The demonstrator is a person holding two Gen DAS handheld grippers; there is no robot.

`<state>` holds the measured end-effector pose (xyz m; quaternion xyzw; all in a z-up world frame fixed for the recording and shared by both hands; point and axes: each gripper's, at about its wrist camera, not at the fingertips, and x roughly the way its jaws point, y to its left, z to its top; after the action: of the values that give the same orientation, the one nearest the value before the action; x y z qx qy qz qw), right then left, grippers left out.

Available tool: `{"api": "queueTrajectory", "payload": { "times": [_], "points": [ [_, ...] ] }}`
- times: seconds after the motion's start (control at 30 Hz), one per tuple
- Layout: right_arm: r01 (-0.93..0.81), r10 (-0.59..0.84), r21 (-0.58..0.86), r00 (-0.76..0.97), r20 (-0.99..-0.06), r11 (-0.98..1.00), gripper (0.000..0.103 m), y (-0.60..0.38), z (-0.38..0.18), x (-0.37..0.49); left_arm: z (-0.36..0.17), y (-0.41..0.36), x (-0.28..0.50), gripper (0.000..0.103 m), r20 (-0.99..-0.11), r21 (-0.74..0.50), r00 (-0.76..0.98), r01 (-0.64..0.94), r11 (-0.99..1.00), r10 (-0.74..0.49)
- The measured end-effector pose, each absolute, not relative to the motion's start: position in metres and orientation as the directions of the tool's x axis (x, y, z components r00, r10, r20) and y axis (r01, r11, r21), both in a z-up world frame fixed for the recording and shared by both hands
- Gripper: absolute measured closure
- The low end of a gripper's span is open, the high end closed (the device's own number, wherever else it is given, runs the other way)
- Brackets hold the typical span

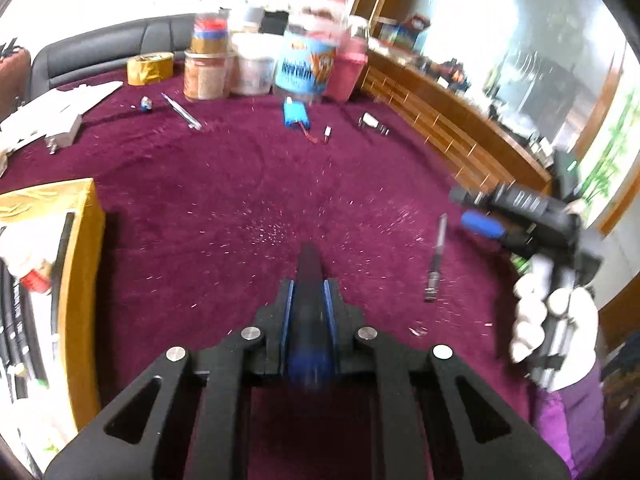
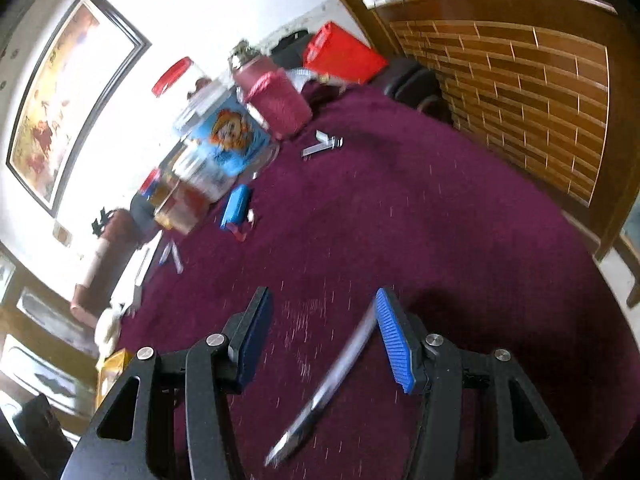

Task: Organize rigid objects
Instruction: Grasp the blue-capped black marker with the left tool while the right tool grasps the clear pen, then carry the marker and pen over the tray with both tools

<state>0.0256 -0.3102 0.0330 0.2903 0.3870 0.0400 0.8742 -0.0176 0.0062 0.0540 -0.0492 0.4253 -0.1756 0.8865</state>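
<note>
So from my left wrist cam, the left gripper [image 1: 310,280] is pinched tight on a dark, blue-ended object [image 1: 309,320] I can't identify, above the maroon cloth [image 1: 240,200]. Right wrist cam: right gripper [image 2: 320,336] spread, a silver pen [image 2: 320,392] lying between the fingers, not squeezed.

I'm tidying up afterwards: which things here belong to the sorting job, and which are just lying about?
Job: left gripper shut on dark object; open right gripper over pen; blue battery pack; yellow box.
Lying about: blue-labelled jar; tape roll; wooden cabinet.
</note>
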Motion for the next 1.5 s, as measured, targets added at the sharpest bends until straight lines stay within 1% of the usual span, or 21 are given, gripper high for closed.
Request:
{"api": "queueTrajectory", "payload": {
  "times": [0.17,0.27,0.3,0.33,0.37,0.4,0.43,0.6,0.77,0.87,1.0,1.13,1.3,1.4,1.5],
  "points": [
    [0.163,0.204,0.365,0.594,-0.778,0.917,0.055,-0.278,0.021,0.024,0.075,0.046,-0.047,0.091,-0.669,-0.333,0.606,0.271,0.903,-0.429],
    [0.164,0.076,0.204,0.571,-0.818,0.965,0.054,-0.253,0.02,0.027,0.082,0.075,-0.062,0.091,-0.64,-0.373,0.63,0.247,0.894,-0.44],
    [0.165,0.022,0.137,0.559,-0.829,0.977,0.058,-0.244,0.02,0.028,0.084,0.088,-0.069,0.091,-0.629,-0.387,0.642,0.231,0.893,-0.438],
    [0.166,-0.032,0.072,0.55,-0.834,0.984,0.07,-0.235,0.019,0.03,0.087,0.103,-0.076,0.091,-0.619,-0.398,0.656,0.212,0.892,-0.432],
    [0.15,-0.038,0.056,0.558,-0.829,0.987,0.08,-0.23,0.02,0.029,0.089,0.117,-0.083,0.091,-0.611,-0.405,0.669,0.196,0.893,-0.424],
    [0.143,-0.021,0.071,0.557,-0.83,0.987,0.09,-0.228,0.02,0.029,0.091,0.129,-0.091,0.091,-0.602,-0.414,0.681,0.18,0.893,-0.416],
    [0.143,-0.008,0.087,0.557,-0.831,0.986,0.095,-0.228,0.02,0.027,0.092,0.139,-0.097,0.091,-0.595,-0.422,0.689,0.17,0.89,-0.414],
    [0.077,0.151,0.239,0.581,-0.8,0.968,0.095,-0.226,0.03,0.009,0.105,0.199,-0.136,0.091,-0.539,-0.459,0.747,0.126,0.88,-0.388],
    [-0.102,0.378,0.398,0.585,-0.718,0.912,0.095,-0.186,0.063,-0.01,0.111,0.251,-0.166,0.091,-0.503,-0.5,0.778,0.093,0.861,-0.376],
    [-0.224,0.488,0.444,0.553,-0.675,0.868,0.095,-0.145,0.083,-0.02,0.107,0.268,-0.177,0.091,-0.5,-0.512,0.782,0.08,0.856,-0.372],
    [-0.373,0.61,0.484,0.449,-0.653,0.792,0.095,-0.078,0.092,-0.031,0.095,0.289,-0.18,0.091,-0.544,-0.504,0.772,0.013,0.863,-0.329],
    [-0.471,0.696,0.534,0.298,-0.653,0.702,0.095,-0.012,0.084,-0.04,0.073,0.305,-0.169,0.091,-0.591,-0.53,0.742,-0.061,0.846,-0.317],
    [-0.517,0.733,0.577,0.159,-0.661,0.632,0.095,0.049,0.065,-0.05,0.052,0.312,-0.156,0.091,-0.626,-0.544,0.703,-0.085,0.834,-0.337],
    [-0.534,0.728,0.579,0.108,-0.677,0.617,0.095,0.081,0.054,-0.056,0.041,0.315,-0.144,0.091,-0.65,-0.545,0.677,-0.099,0.832,-0.345],
    [-0.517,0.73,0.608,0.05,-0.682,0.603,0.095,0.108,0.041,-0.054,0.035,0.315,-0.137,0.091,-0.682,-0.507,0.662,-0.123,0.853,-0.31]
  ]
}}
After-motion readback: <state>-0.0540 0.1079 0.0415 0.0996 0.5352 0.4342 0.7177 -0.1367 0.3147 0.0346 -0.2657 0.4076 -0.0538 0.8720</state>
